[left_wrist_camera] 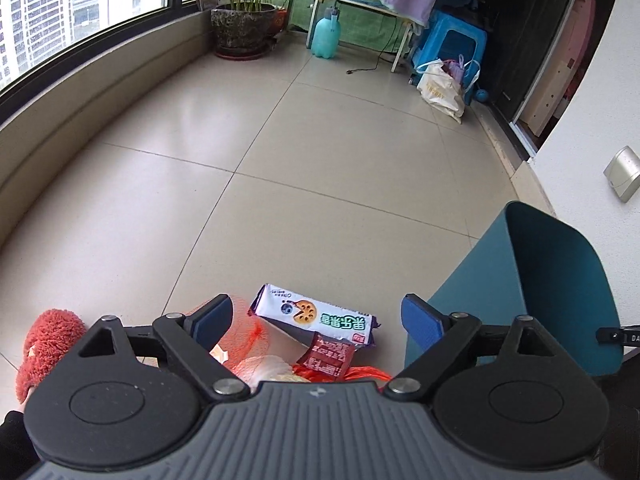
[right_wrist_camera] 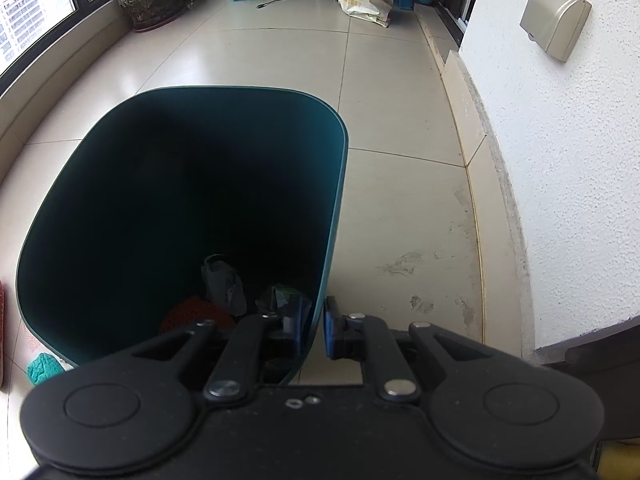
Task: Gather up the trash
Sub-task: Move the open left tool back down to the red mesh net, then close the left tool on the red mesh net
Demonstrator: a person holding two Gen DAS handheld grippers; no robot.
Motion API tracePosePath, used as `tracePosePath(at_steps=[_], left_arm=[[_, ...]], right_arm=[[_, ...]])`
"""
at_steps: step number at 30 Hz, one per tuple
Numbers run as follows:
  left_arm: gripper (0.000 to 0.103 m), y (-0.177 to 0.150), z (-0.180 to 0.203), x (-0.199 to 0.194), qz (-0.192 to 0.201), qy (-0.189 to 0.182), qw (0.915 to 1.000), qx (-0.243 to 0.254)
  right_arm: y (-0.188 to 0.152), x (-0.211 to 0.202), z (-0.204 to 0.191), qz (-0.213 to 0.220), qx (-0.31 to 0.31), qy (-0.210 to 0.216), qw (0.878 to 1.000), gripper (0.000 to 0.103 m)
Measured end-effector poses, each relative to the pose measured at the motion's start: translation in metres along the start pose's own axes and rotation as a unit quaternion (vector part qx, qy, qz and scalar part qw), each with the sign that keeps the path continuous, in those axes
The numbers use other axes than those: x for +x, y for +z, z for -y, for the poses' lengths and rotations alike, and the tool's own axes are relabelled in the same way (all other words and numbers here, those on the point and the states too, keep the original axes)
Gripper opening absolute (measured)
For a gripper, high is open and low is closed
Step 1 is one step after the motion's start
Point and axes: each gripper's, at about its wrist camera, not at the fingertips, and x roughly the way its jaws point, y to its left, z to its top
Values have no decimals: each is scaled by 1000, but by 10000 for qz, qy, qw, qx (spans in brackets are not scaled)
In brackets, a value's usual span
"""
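Left tongs (left_wrist_camera: 318, 320) spread above white biscuit wrapper (left_wrist_camera: 316, 316), right tongs (right_wrist_camera: 316, 328) clamping teal bin (right_wrist_camera: 336, 200) rim.

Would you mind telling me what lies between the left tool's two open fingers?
In the left wrist view, a white biscuit wrapper, a red sachet and orange netting lie on the floor tiles there.

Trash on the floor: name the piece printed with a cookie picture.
The white and purple biscuit wrapper, lying flat; the small dark-red sachet beside it shows only text, and the orange mesh net is unprinted.

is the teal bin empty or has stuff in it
Not empty. The right wrist view shows a grey crumpled bag and something red at the bottom of the dark teal plastic bin.
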Motion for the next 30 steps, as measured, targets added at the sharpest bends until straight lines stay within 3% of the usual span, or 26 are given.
tracePosePath(at_steps=[3, 5, 9, 14, 16, 21, 23, 27, 30], left_arm=[[92, -8, -22, 22, -245, 244, 9992, -178], [92, -13, -26, 39, -331, 662, 9972, -95], [92, -15, -40, 68, -487, 1080, 9929, -141], [92, -16, -65, 113, -1011, 1116, 9878, -408], [92, -23, -68, 136, -1238, 1345, 9828, -280], [91, -35, -63, 172, -1393, 1460, 9793, -151], [81, -37, -57, 184, -1453, 1435, 9789, -11], [80, -38, -54, 195, -1509, 1383, 9788, 5], [67, -40, -60, 201, -1664, 1373, 9764, -98]], right_arm=[[0, 1, -2, -12, -15, -22, 10000, 10], [1, 1, -3, -22, -19, -38, 10000, 10], [1, 1, -5, -31, -47, -68, 10000, 10], [1, 2, -6, -51, -52, -71, 9999, 10], [0, 4, -6, -81, -62, -74, 9999, 10], [0, 8, -7, -171, -127, -90, 9997, 10], [0, 9, -6, -190, -138, -91, 9997, 10], [2, 11, -6, -219, -187, -111, 9995, 10], [2, 14, -7, -235, -185, -119, 9995, 10]])
